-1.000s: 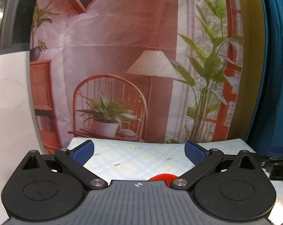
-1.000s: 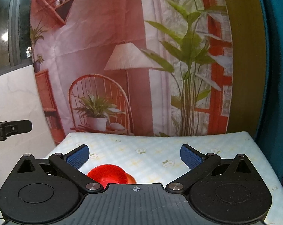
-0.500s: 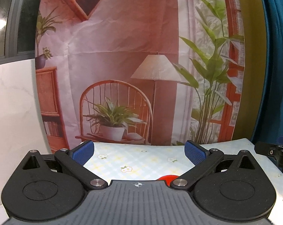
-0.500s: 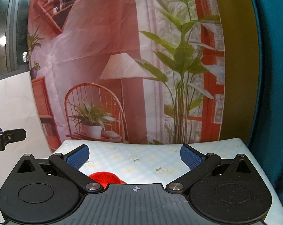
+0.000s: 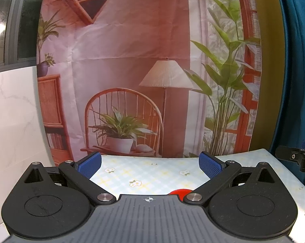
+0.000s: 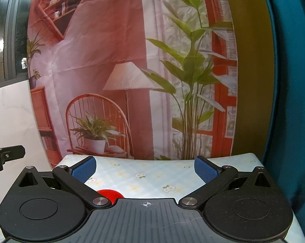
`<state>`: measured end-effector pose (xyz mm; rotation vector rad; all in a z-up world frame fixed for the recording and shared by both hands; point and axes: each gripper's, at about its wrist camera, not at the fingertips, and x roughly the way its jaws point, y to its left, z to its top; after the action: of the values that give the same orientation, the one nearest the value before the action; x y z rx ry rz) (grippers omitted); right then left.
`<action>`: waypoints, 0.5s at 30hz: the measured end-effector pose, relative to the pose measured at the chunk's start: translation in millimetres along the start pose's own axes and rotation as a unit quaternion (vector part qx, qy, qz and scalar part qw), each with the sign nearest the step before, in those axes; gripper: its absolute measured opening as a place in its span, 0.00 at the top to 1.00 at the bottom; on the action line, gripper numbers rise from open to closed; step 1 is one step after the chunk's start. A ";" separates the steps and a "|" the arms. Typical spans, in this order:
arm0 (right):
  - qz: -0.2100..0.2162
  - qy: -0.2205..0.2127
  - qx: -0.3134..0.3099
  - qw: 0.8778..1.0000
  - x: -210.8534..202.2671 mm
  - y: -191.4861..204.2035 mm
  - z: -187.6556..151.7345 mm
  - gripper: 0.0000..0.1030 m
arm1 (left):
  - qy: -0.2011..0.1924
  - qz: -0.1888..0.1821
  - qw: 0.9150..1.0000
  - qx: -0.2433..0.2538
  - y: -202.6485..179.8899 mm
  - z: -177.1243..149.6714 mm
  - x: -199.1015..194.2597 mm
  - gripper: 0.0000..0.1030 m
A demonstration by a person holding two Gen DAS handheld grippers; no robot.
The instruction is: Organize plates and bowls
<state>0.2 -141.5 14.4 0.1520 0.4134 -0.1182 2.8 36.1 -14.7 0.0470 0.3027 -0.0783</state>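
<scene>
Both grippers have tipped up since a second ago, so less of the red bowl (image 6: 109,194) shows. It sits on the table (image 6: 152,174), near and low, mostly hidden. Left gripper (image 5: 150,164) and right gripper (image 6: 145,169) are wide and empty. Reaching blind could knock it. Far table has room; its right edge is close.

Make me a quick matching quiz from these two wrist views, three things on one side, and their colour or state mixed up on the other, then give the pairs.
Things:
1. left gripper
2. red dish
3. tablecloth

Descriptions:
A. pale checks with small flowers
B. mostly hidden behind a gripper body, only its top edge showing
C. fingers spread wide, nothing between them

Pairs: 1-C, 2-B, 3-A
</scene>
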 end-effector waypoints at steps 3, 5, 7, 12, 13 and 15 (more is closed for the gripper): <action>-0.002 -0.001 -0.002 1.000 -1.1 0.5 0.9 0.00 | -0.001 0.001 1.000 -0.001 -0.2 -0.2 -0.6 0.00; -0.002 -0.001 -0.002 1.000 -1.1 0.4 0.9 0.00 | -0.001 0.001 1.000 -0.001 -0.3 0.0 -0.9 0.00; -0.002 0.000 -0.002 1.000 -1.1 0.5 0.9 0.00 | -0.001 0.000 1.000 -0.001 -0.1 0.2 -0.8 0.00; -0.002 -0.001 -0.002 1.000 -1.0 0.7 1.0 0.00 | 0.000 0.002 1.000 -0.003 0.5 1.4 -1.1 0.00; -0.002 -0.001 -0.002 1.000 -1.1 0.8 0.9 0.00 | 0.000 0.004 1.000 -0.003 0.5 1.3 -1.5 0.00; -0.002 -0.001 -0.002 1.000 -1.0 0.7 0.9 0.00 | 0.001 0.005 1.000 -0.003 0.3 1.4 -1.7 0.00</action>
<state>-0.3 -140.9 15.7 0.1482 0.4127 -0.1209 1.6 36.5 -12.8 0.0435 0.3038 -0.0684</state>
